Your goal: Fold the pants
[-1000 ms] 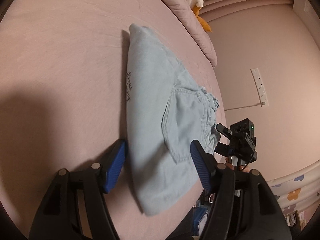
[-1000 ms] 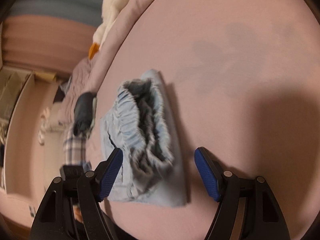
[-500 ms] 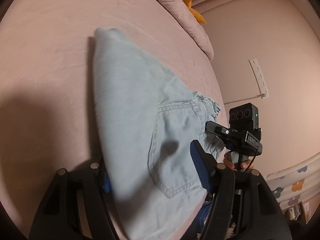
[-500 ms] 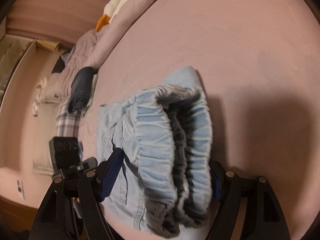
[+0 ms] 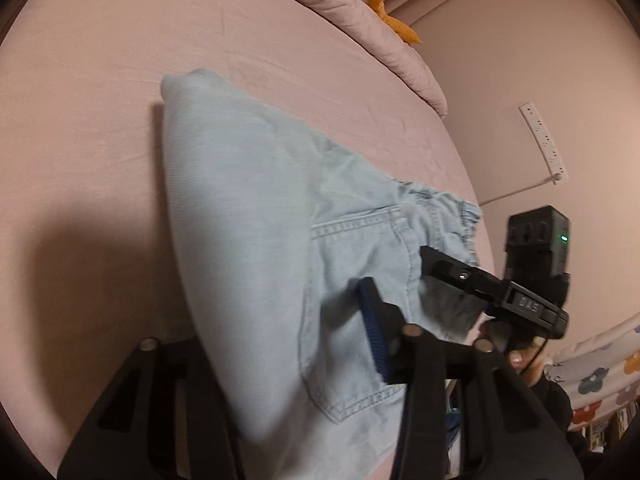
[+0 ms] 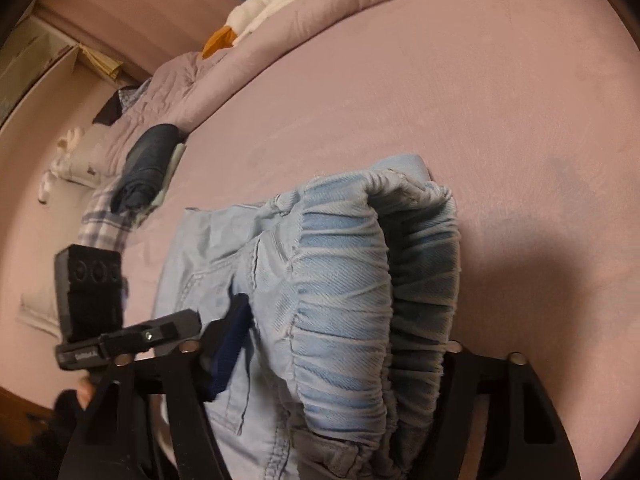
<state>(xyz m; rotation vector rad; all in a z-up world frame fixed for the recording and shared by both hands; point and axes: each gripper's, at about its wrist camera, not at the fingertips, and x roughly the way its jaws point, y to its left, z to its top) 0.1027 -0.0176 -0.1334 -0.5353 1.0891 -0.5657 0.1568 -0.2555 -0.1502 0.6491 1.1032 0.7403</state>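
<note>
L gripper (image 5: 304,344) jaws closing w/ pants (image 5: 256,216) fabric between; R gripper (image 6: 340,344) closing round the waistband (image 6: 344,280). Pants lie mid-bed (image 5: 100,60), below the duvet (image 5: 360,20). Best: pinch all layers, lift both ends even.

The left gripper (image 5: 296,344) angled downward, its jaws closing with light-blue denim between them; only the blue pad at three o'clock showed, pressed on the cloth. The right gripper (image 6: 340,344), also tilted down, was closing around the gathered waistband. A person's fingers (image 5: 518,356) wrapped its handle at four o'clock.
</note>
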